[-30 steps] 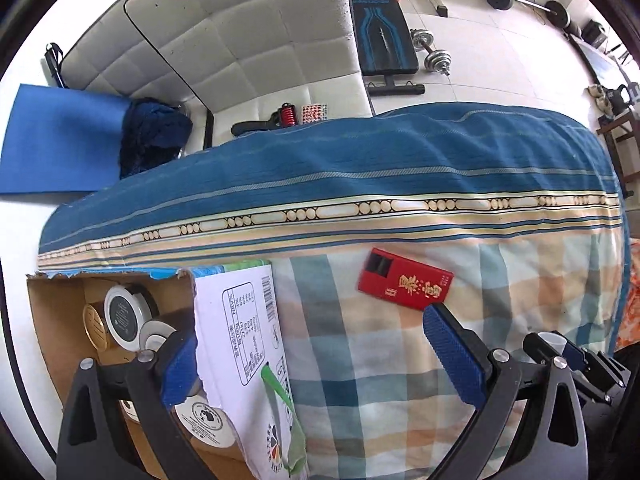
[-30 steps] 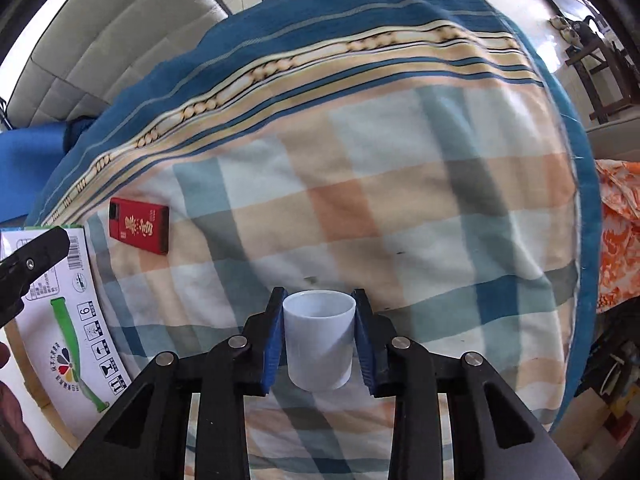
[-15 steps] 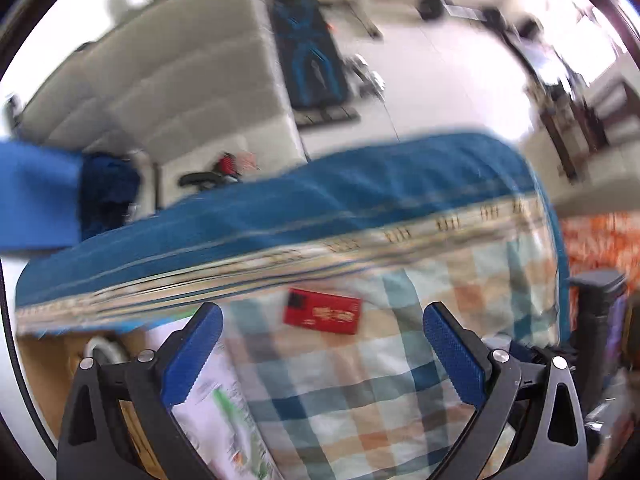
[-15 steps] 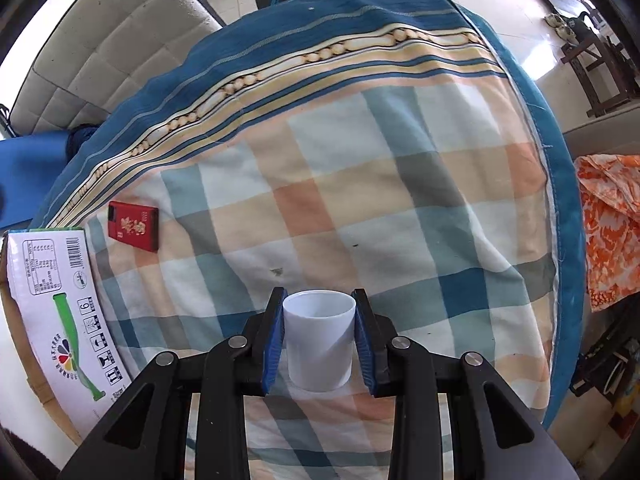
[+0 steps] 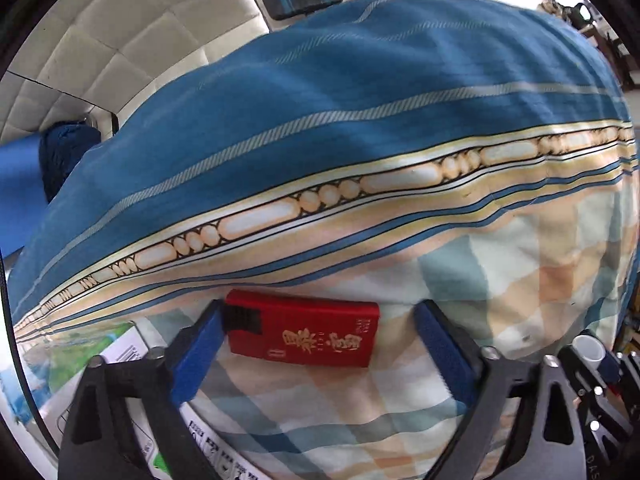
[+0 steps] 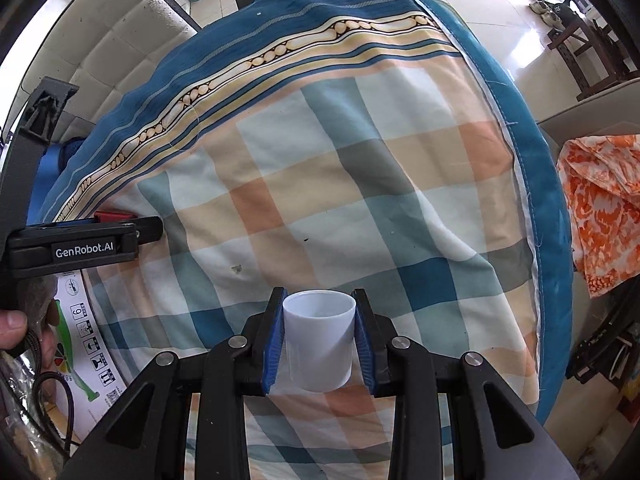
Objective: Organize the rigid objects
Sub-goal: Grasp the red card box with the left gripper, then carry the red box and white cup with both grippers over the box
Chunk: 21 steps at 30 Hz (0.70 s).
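Left gripper (image 5: 318, 330) is pointed straight down at the bed, its jaws spread and just narrowed; the red box (image 5: 302, 332) lies flat between them on the checked sheet (image 5: 520, 280). The left blue pad (image 5: 196, 356) is seen just at the box's dark short end; contact cannot be confirmed. The right pad (image 5: 442, 354) stands clearly apart from the box's other end, so nothing is gripped. In the right wrist view the left gripper (image 6: 150, 229) is seen from the side as a black body at the left edge, held by a hand (image 6: 14, 330) with fingers wrapped on the handle; a sliver of the red box (image 6: 114, 215) shows beside its tip.

Right gripper (image 6: 319, 338) is also aimed downward, above the sheet. Its jaws are pinched on a white cup (image 6: 319, 346), both blue pads pressed against the cup's sides, the cup upright with its open mouth toward the camera.

Outward: a white printed cardboard flap (image 6: 86, 344) lies at the sheet's left edge, near the left gripper. The blue striped border of the cover (image 5: 360, 100) runs across beyond the box. A quilted white headboard (image 5: 120, 40) stands behind. An orange patterned cloth (image 6: 600, 208) is seen to the right of the bed.
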Each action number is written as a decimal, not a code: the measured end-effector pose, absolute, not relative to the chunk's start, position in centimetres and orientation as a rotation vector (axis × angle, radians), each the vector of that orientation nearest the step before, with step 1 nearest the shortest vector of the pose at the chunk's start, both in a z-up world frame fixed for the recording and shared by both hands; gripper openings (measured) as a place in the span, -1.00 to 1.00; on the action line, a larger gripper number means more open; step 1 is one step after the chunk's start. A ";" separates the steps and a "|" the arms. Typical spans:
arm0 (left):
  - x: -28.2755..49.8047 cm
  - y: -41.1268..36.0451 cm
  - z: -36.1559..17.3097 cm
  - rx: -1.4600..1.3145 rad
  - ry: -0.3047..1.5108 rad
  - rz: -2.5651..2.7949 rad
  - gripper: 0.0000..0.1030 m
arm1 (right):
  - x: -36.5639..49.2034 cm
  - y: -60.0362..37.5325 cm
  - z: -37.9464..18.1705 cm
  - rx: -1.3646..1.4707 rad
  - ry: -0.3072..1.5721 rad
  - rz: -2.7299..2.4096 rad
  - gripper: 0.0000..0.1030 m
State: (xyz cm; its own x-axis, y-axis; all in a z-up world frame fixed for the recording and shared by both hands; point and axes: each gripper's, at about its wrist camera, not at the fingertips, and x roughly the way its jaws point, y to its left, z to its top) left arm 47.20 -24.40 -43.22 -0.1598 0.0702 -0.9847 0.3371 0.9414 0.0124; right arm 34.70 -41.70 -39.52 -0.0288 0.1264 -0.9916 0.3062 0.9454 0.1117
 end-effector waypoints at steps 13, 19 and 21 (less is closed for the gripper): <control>45.3 -25.2 -40.8 0.287 1.643 -0.266 0.33 | 34.7 -41.2 -40.5 0.322 1.610 -0.154 -0.34; 43.5 -25.3 -37.4 0.239 1.578 -0.297 0.33 | 35.3 -39.9 -38.7 0.299 1.595 -0.150 -0.34; 42.7 -25.1 -35.8 0.214 1.550 -0.309 0.33 | 35.1 -39.5 -37.7 0.290 1.581 -0.149 -0.34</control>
